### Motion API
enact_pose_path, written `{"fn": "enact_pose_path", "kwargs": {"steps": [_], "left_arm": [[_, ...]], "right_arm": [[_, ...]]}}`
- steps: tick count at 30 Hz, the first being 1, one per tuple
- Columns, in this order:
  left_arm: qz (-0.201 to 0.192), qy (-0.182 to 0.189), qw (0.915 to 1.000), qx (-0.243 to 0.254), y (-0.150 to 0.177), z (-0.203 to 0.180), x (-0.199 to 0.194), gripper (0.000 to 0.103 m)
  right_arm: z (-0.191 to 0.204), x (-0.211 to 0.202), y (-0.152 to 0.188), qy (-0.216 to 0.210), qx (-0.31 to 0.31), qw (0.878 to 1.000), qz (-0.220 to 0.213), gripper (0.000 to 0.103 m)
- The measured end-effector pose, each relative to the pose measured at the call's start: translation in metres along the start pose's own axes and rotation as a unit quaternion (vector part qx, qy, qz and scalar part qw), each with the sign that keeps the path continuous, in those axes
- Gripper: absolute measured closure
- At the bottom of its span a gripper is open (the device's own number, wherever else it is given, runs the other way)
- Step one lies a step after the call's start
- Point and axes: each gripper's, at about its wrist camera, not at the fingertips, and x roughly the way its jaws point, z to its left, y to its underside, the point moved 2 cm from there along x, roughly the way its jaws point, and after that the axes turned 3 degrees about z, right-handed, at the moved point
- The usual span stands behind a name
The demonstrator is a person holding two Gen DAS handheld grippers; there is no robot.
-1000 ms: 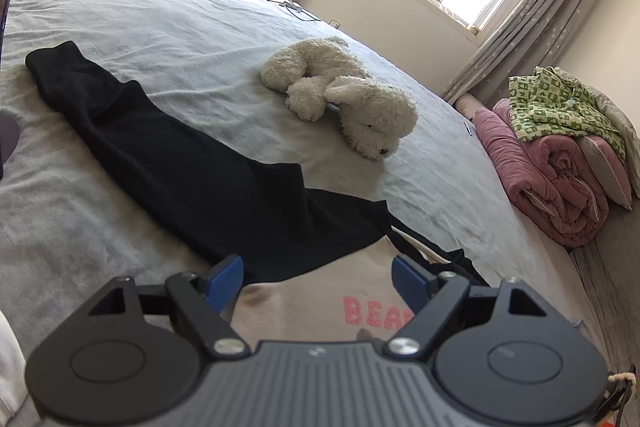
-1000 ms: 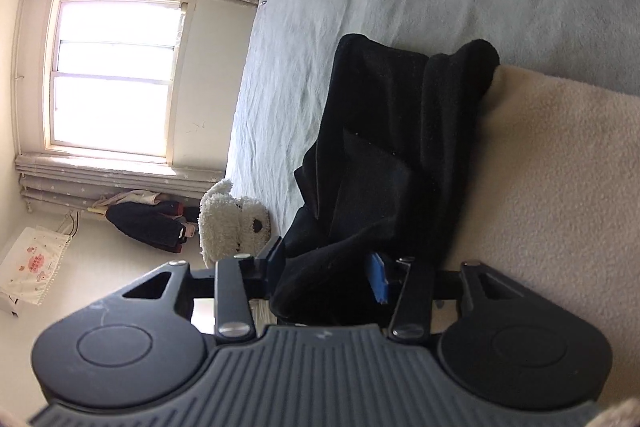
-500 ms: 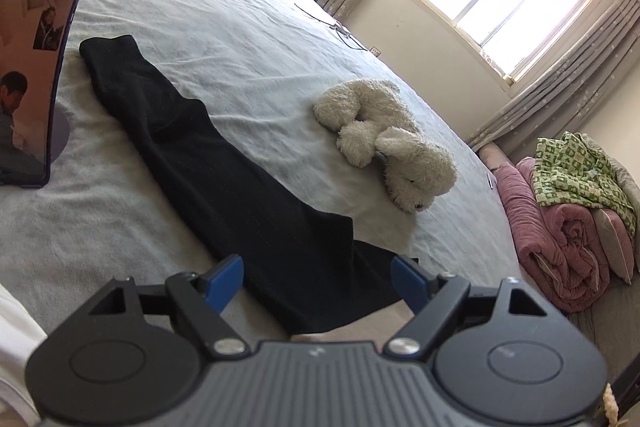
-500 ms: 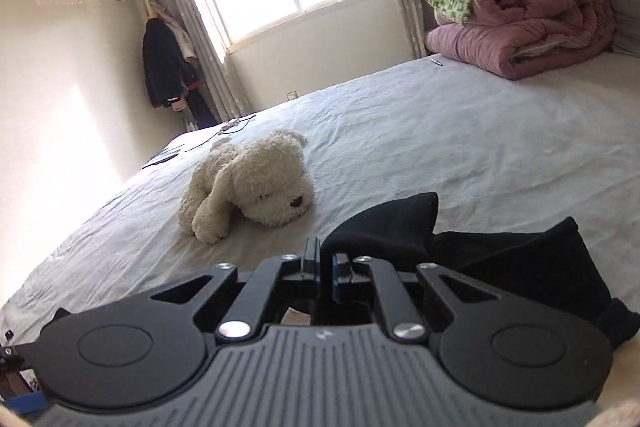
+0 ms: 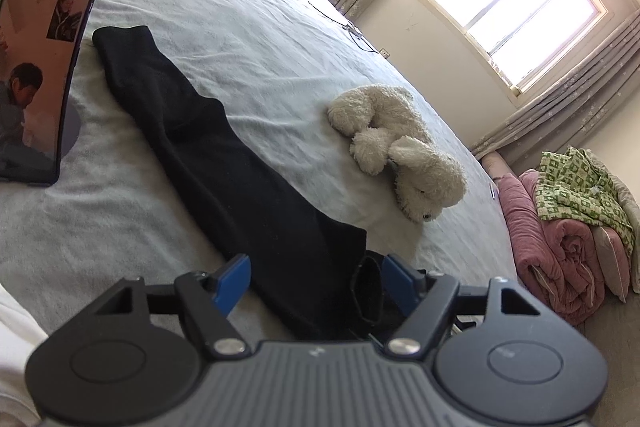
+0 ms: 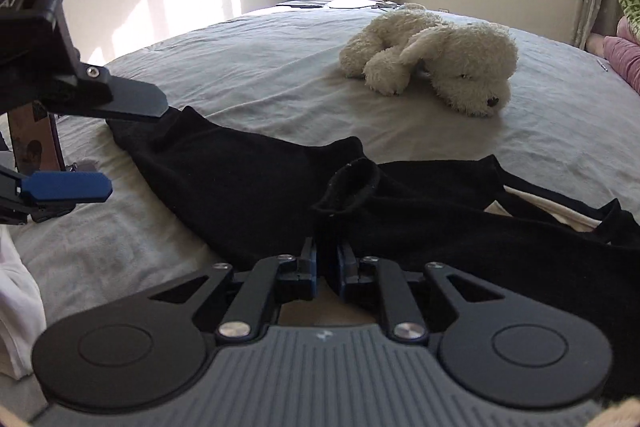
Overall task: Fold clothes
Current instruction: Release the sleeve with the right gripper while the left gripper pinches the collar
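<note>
grey bed (image 5: 280, 39), black garment (image 5: 240, 187) between closing left gripper (image 5: 312, 281) jaws

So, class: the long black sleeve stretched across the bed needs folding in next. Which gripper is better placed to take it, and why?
Left. The left gripper already straddles the black sleeve, its jaws closing; the right gripper is nearly shut, just opening, over the cuff.

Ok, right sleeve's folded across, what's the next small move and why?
Probably bring the left claw down onto the black sleeve lying stretched out on the bed. Its jaws are closing with fabric between them, while the right claw is opening off the folded cuff.
</note>
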Motion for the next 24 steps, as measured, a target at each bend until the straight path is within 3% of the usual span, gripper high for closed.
{"fn": "enact_pose_path", "kwargs": {"steps": [1, 2, 4, 5, 8, 10, 12, 15, 16, 18, 20, 24], "left_arm": [[0.004, 0.003, 1.0, -0.002, 0.0, 0.0, 0.003, 0.035], [0.007, 0.007, 0.9999, -0.003, 0.001, 0.0, 0.006, 0.037], [0.011, 0.015, 0.9998, 0.001, 0.002, -0.002, 0.014, 0.039], [0.012, 0.019, 0.9997, 0.003, 0.003, -0.003, 0.018, 0.039], [0.02, 0.017, 0.9991, 0.034, 0.008, -0.012, 0.036, 0.039], [0.034, 0.016, 0.9969, 0.069, 0.015, -0.021, 0.053, 0.04], [0.048, 0.019, 0.992, 0.115, 0.022, -0.031, 0.07, 0.043], [0.041, 0.0, 0.9814, 0.187, 0.029, -0.043, 0.086, 0.044], [0.038, -0.008, 0.9785, 0.203, 0.03, -0.044, 0.09, 0.045], [0.041, -0.023, 0.9744, 0.22, 0.03, -0.04, 0.101, 0.048], [0.042, -0.02, 0.9755, 0.215, 0.028, -0.035, 0.106, 0.054], [0.039, 0.004, 0.9795, 0.198, 0.021, -0.028, 0.11, 0.064]], "right_arm": [[-0.001, -0.008, 0.004, -0.025, 0.012, 1.0, -0.001, 0.069], [-0.002, -0.017, 0.006, -0.042, 0.016, 0.999, -0.003, 0.065], [-0.005, -0.036, 0.01, -0.07, 0.024, 0.997, -0.006, 0.063], [-0.01, -0.047, 0.012, -0.065, 0.027, 0.998, -0.006, 0.063], [-0.031, -0.08, 0.02, -0.028, 0.031, 0.999, -0.016, 0.062], [-0.062, -0.106, 0.033, 0.02, 0.046, 0.998, -0.023, 0.052], [-0.094, -0.131, 0.047, 0.072, 0.062, 0.995, -0.029, 0.051], [-0.161, -0.149, 0.071, 0.158, 0.123, 0.979, -0.034, 0.051], [-0.179, -0.153, 0.076, 0.17, 0.154, 0.972, -0.041, 0.051], [-0.215, -0.158, 0.084, 0.173, 0.215, 0.959, -0.061, 0.051], [-0.242, -0.158, 0.086, 0.161, 0.258, 0.949, -0.081, 0.051], [-0.272, -0.143, 0.078, 0.138, 0.281, 0.945, -0.095, 0.051]]}}
